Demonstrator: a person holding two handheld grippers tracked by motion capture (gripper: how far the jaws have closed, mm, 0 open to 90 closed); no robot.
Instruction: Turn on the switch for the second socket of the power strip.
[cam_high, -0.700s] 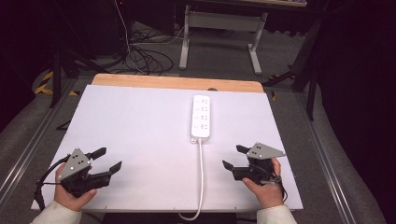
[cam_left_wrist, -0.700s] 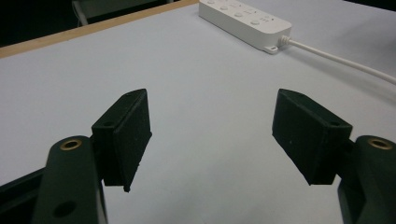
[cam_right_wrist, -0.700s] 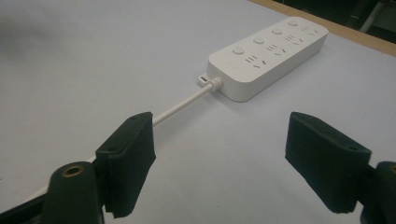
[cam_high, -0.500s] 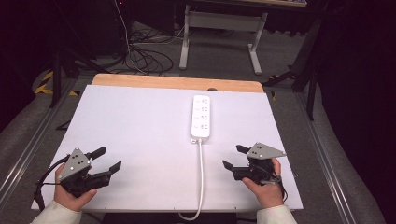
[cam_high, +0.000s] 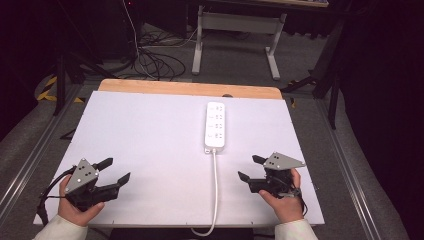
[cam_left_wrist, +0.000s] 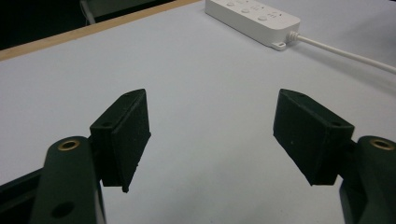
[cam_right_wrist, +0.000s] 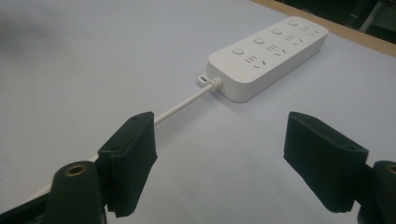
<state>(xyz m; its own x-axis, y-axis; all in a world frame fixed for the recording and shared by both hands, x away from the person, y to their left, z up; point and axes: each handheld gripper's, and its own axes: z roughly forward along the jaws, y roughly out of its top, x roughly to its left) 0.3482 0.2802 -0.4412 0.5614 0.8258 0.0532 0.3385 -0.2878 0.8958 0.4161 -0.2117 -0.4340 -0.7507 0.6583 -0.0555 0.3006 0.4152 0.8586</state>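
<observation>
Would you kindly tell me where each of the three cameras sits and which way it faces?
High view: above the person's side, looking forward and down on the white table; shows both hands, left gripper and right gripper.
Left gripper view: rides the left gripper, looking between its open jaws across the table.
Right gripper view: rides the right gripper, looking between its open jaws.
Shared: both gripper views show the power strip and its cord.
</observation>
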